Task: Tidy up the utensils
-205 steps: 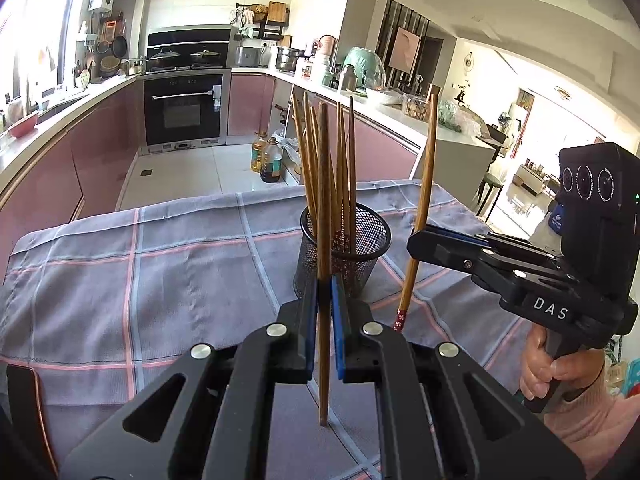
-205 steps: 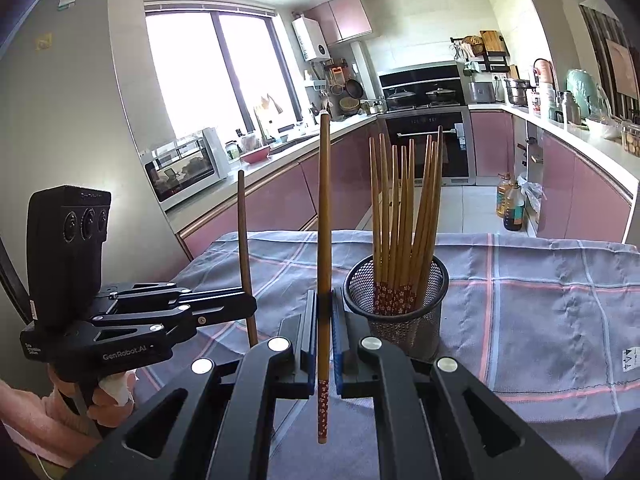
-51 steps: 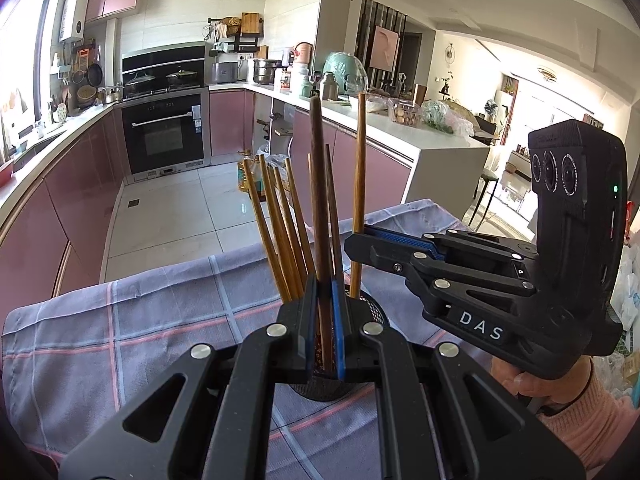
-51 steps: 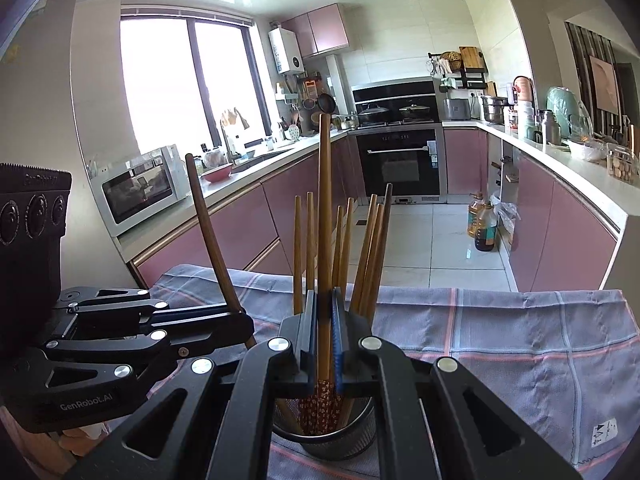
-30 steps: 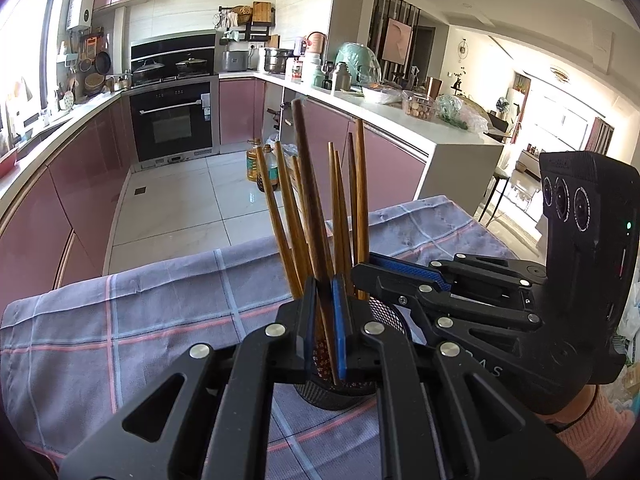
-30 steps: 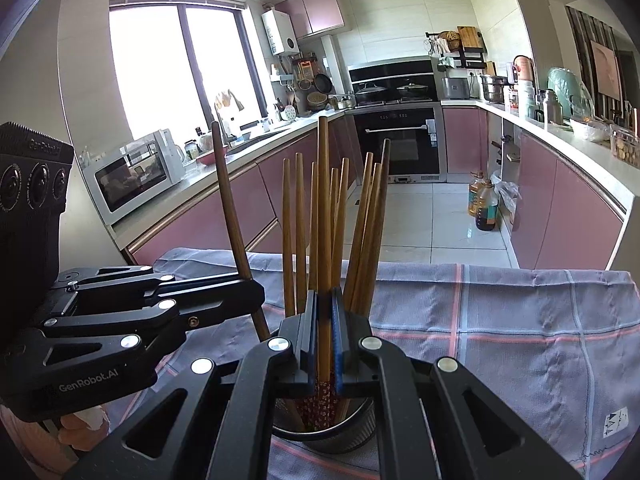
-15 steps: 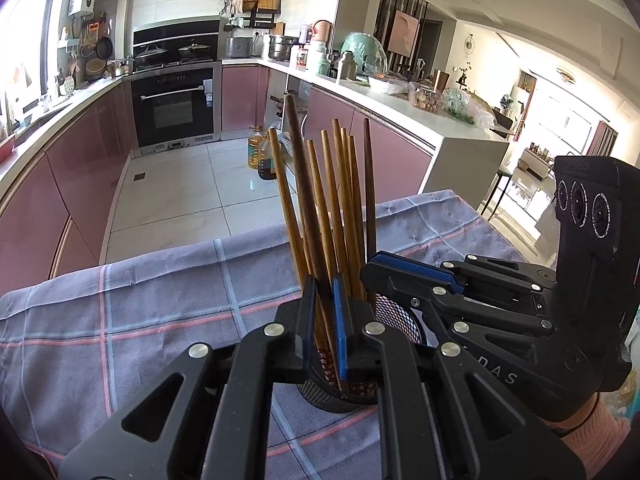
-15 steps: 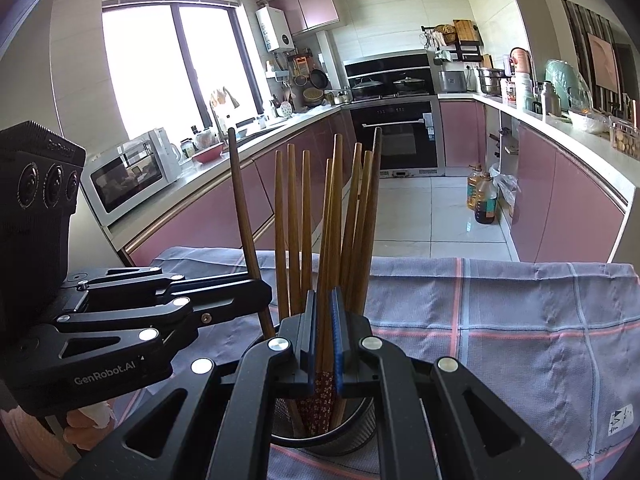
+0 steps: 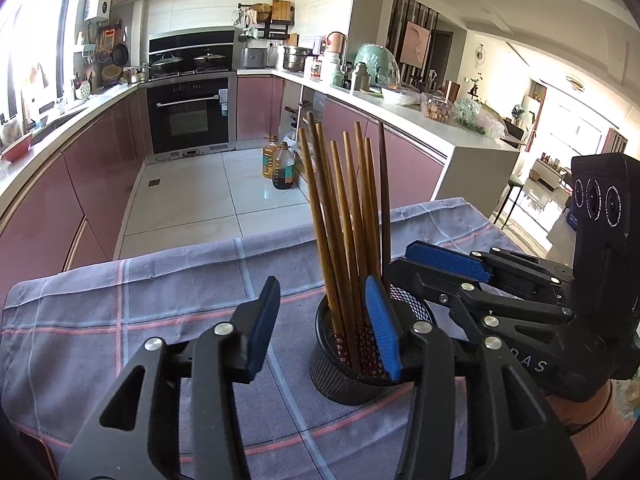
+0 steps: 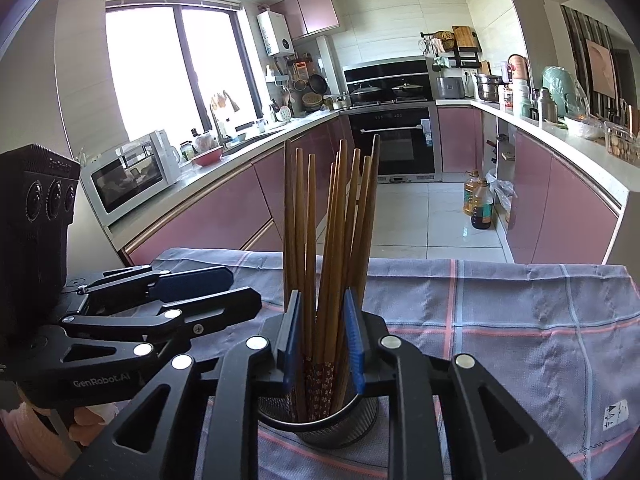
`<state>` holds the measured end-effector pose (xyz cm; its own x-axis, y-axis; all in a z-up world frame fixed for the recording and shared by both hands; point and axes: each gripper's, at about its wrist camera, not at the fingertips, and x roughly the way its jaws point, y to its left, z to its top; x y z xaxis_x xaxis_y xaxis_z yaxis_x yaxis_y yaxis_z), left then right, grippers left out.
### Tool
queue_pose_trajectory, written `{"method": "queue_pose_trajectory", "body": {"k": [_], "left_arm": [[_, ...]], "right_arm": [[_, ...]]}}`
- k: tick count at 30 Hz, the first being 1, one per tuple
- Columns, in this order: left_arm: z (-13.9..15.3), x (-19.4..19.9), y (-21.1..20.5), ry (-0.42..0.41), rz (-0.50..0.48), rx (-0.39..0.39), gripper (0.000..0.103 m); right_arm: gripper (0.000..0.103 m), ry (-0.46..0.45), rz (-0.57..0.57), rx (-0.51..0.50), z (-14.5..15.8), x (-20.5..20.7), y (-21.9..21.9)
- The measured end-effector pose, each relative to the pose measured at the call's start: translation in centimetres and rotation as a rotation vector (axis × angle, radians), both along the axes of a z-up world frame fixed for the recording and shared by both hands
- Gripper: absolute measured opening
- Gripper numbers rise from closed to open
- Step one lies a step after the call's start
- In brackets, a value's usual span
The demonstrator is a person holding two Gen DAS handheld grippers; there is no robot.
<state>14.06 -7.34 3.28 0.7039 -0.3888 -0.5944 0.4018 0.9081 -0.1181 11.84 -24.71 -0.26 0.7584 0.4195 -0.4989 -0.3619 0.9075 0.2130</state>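
Observation:
A black mesh holder (image 9: 352,376) stands on the plaid tablecloth (image 9: 160,288) with several wooden chopsticks (image 9: 344,220) upright in it. My left gripper (image 9: 320,332) hovers just in front of the holder; its jaws are opening and nothing is pressed between the blue pads. My right gripper (image 10: 323,344) sits right over the holder (image 10: 320,424). Its jaws are opening too, and several chopsticks (image 10: 332,220) stand loose between its pads. Each gripper shows in the other's view: the right gripper (image 9: 404,264) beside the holder's right, the left gripper (image 10: 240,286) at its left.
The tablecloth (image 10: 500,320) ends at the table's far edge, with kitchen floor and pink cabinets beyond. Two oil bottles (image 9: 278,164) stand on the floor. A hand in a pink sleeve (image 9: 592,420) holds the right gripper at the lower right.
Both grippers lowered their chopsticks into the holder, then their jaws parted and let go. The two chopsticks now stand among the others in the holder.

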Motion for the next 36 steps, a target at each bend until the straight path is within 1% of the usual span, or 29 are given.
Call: {"method": "queue_pose_trajectory", "body": {"k": [1, 2, 3, 4, 5, 6, 7, 8, 10, 12, 13, 17, 20, 24, 29, 33, 36], "left_arm": [[0.1, -0.5, 0.4, -0.016, 0.012, -0.003, 0.056], [0.3, -0.9, 0.8, -0.035, 0.03, -0.002, 0.065], [0.4, -1.5, 1.2, -0.055, 0.05, 0.001, 0.072], [0.5, -2.0, 1.6, -0.073, 0.064, 0.002, 0.075], [0.6, -2.5, 2.0, -0.088, 0.078, -0.001, 0.085], [0.8, -3.0, 2.4, -0.104, 0.095, -0.005, 0.093], [0.9, -3.6, 2.9, -0.125, 0.114, -0.007, 0.095], [1.1, -4.2, 3.2, -0.144, 0.125, -0.005, 0.096], [1.3, -5.2, 3.9, -0.179, 0.156, 0.01, 0.097], [1.4, -6.2, 4.5, -0.208, 0.18, 0.013, 0.097], [1.4, -6.6, 4.8, -0.213, 0.187, 0.012, 0.097], [1.3, -8.4, 6.1, -0.246, 0.233, 0.01, 0.097], [1.6, -9.7, 7.0, -0.279, 0.275, -0.005, 0.097], [1.7, -11.6, 7.8, -0.332, 0.318, -0.005, 0.097], [1.8, -13.5, 8.1, -0.39, 0.348, 0.002, 0.097], [1.7, -14.6, 8.5, -0.411, 0.366, -0.019, 0.097], [1.5, -15.2, 8.5, -0.423, 0.379, -0.018, 0.097]], "right_arm": [[0.045, -0.007, -0.006, -0.004, 0.1, -0.3, 0.0], [0.048, -0.016, -0.009, -0.009, 0.2, -0.6, 0.0], [0.051, -0.024, -0.01, -0.014, 0.3, -0.9, 0.0], [0.056, -0.031, -0.011, -0.017, 0.4, -1.2, 0.1], [0.059, -0.039, -0.012, -0.019, 0.4, -1.5, 0.1], [0.065, -0.052, -0.015, -0.025, 0.5, -1.9, 0.2], [0.072, -0.062, -0.017, -0.031, 0.6, -2.3, 0.3], [0.075, -0.073, -0.017, -0.038, 0.7, -2.7, 0.4], [0.086, -0.101, -0.023, -0.053, 0.9, -3.5, 0.6], [0.091, -0.129, -0.031, -0.067, 1.1, -4.3, 1.0], [0.095, -0.141, -0.037, -0.072, 1.2, -4.6, 1.1], [0.096, -0.182, -0.064, -0.088, 1.2, -5.9, 1.4], [0.096, -0.21, -0.082, -0.087, 1.2, -6.9, 1.6], [0.096, -0.267, -0.129, -0.12, 1.0, -8.4, 2.1], [0.096, -0.32, -0.155, -0.115, 0.8, -9.8, 2.6], [0.096, -0.348, -0.169, -0.128, 0.9, -10.6, 3.2], [0.096, -0.361, -0.175, -0.132, 0.7, -11.3, 3.3]]}}
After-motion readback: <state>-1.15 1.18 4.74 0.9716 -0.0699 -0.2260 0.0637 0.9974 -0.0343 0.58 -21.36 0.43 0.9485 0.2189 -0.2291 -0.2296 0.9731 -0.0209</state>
